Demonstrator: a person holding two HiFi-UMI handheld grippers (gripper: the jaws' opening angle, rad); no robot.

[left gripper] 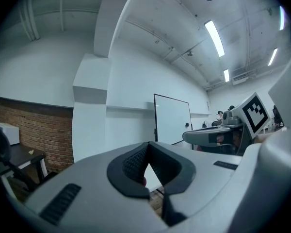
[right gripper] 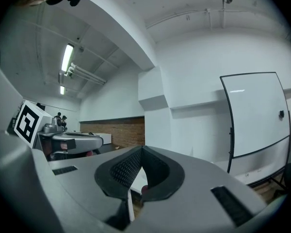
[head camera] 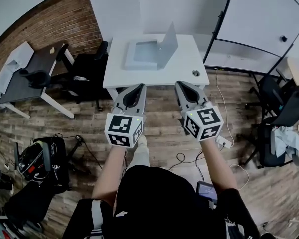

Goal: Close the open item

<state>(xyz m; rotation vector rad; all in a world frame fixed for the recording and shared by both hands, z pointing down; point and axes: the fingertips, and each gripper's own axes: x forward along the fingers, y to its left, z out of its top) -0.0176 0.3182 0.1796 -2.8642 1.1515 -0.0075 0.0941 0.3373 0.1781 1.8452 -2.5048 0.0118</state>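
Observation:
An open silver laptop (head camera: 148, 53) stands on a white desk (head camera: 189, 61), its lid raised and its screen facing left. My left gripper (head camera: 138, 87) and right gripper (head camera: 181, 85) hover side by side at the desk's near edge, short of the laptop, both pointing level. Both are shut with nothing between the pads. In the left gripper view my left gripper (left gripper: 146, 145) has its tips meeting, and the right gripper (left gripper: 218, 136) shows beside it. In the right gripper view my right gripper (right gripper: 141, 148) is closed too. The laptop is hidden in both gripper views.
A small round object (head camera: 196, 73) lies on the desk's right corner. A black chair (head camera: 89, 66) and a dark desk (head camera: 32, 71) stand at left, more chairs (head camera: 276, 108) and a whiteboard (head camera: 261, 19) at right. Cables (head camera: 182, 158) and bags (head camera: 37, 161) lie on the wood floor.

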